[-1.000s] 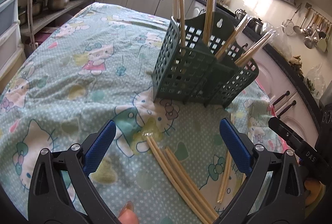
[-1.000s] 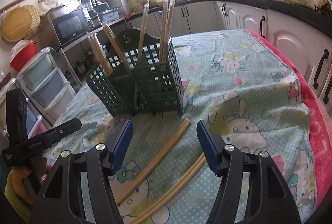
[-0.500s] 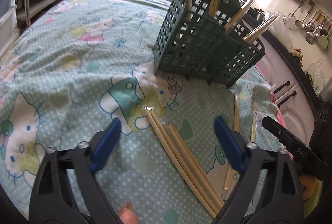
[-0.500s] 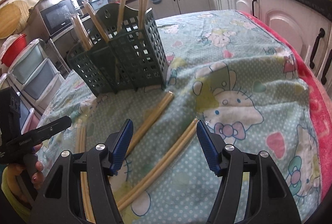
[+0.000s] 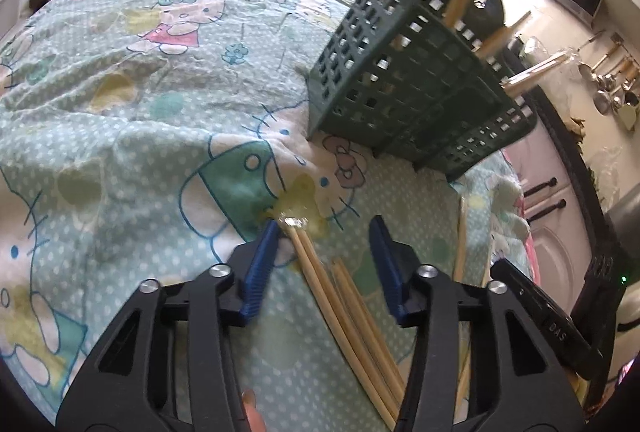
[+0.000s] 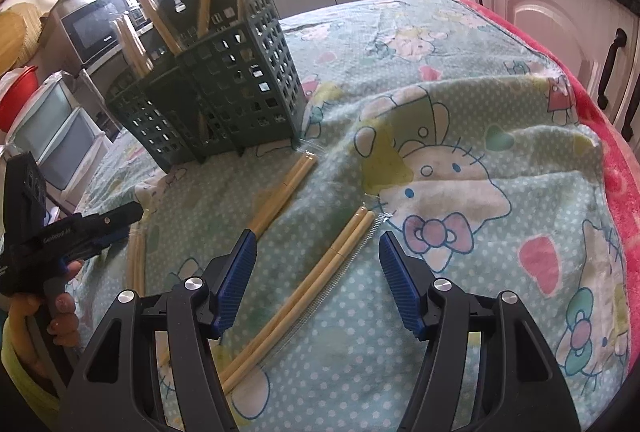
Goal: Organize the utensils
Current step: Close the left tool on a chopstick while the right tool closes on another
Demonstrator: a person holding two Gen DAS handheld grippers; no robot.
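A dark green slotted utensil holder (image 5: 400,83) (image 6: 224,91) stands on the cartoon-print tablecloth with several wrapped chopstick pairs upright in it. More wrapped pairs lie flat on the cloth. My left gripper (image 5: 324,226) is low over two of them (image 5: 320,272); its jaws are closing, with the sticks between them and the pads not pressing from both sides. My right gripper (image 6: 318,238) stands open over another wrapped pair (image 6: 340,252). One pair (image 6: 280,191) lies by the holder's foot, and one (image 6: 136,260) lies beside the left gripper's body (image 6: 80,228).
A pink blanket (image 6: 616,167) edges the table on the right of the right wrist view. White cabinets (image 6: 540,3), a microwave (image 6: 96,27) and plastic drawers (image 6: 60,127) ring the table. The cloth (image 5: 120,91) is rumpled into folds.
Both grippers have dropped closer to the cloth and the flat chopsticks. The left jaws have narrowed markedly around their sticks. The right jaws keep the same width.
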